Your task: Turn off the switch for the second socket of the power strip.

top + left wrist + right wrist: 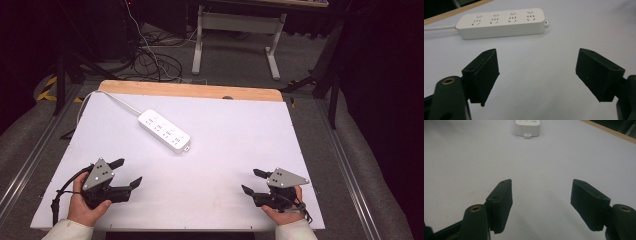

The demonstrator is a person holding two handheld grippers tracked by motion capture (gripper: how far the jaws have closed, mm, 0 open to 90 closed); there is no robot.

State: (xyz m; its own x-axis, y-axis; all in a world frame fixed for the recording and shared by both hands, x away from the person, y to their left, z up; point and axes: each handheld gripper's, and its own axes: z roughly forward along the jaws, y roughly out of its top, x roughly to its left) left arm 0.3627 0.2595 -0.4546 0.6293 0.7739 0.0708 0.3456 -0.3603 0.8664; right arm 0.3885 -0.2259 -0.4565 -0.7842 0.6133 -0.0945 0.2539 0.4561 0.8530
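A white power strip (164, 130) lies at an angle on the white table top (225, 150), its cord (112, 100) running off toward the far left edge. In the left gripper view the power strip (501, 23) shows several sockets with round buttons. My left gripper (127, 173) rests near the front left of the table, open and holding nothing; the left gripper (537, 75) points at the strip from a short distance. At the front right, my right gripper (251, 181) is open too, and the right gripper (541, 203) faces the end of the power strip (527, 127) far ahead.
A wooden strip (190, 90) borders the table's far edge. Beyond it, cables (150, 60) lie on the grey floor beside a white desk frame (237, 35). Metal rails (35, 150) run along both sides of the table.
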